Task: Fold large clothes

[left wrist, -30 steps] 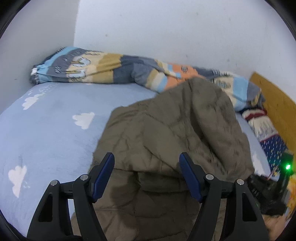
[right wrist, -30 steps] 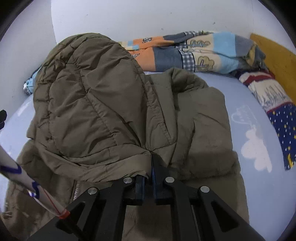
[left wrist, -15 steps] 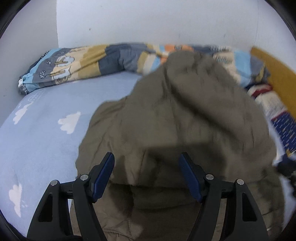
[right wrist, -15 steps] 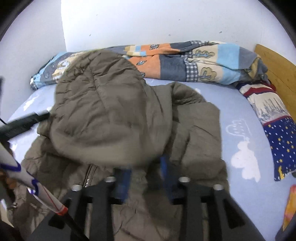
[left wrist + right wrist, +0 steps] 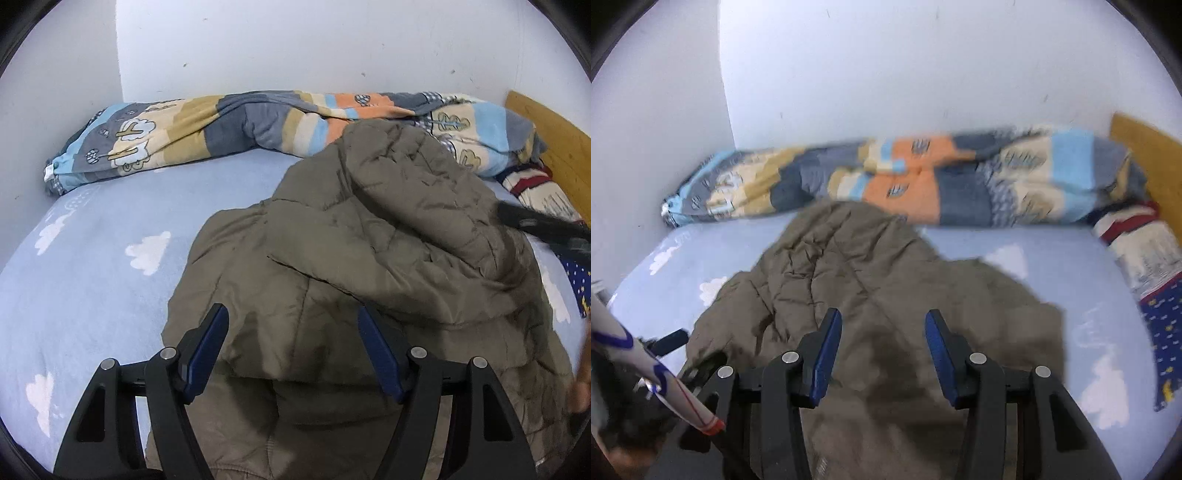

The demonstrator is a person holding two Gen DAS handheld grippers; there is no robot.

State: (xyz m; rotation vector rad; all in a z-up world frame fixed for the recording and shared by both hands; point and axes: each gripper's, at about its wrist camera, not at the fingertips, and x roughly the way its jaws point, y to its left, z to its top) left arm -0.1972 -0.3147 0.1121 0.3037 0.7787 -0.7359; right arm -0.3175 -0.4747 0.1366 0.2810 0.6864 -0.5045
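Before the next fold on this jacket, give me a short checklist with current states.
1. Right gripper free of the jacket: ok, jaws apart, nothing between them.
2. Left gripper free: ok, jaws apart above the fabric.
3. Folded part lies flat: not ok, it sits humped and wrinkled.
4. Bare sheet beside the jacket: ok.
5. Jacket clear of the quilt: cannot tell, its far end reaches the quilt.

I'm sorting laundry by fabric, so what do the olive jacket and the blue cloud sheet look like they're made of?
The olive jacket looks like quilted synthetic shell, perhaps nylon or polyester, with padding: stitched panels, puffy wrinkles, faint sheen. The cloud sheet looks like matte, soft woven or knit cloth, maybe cotton: no shine, printed white clouds. Neither fibre can be confirmed by sight.
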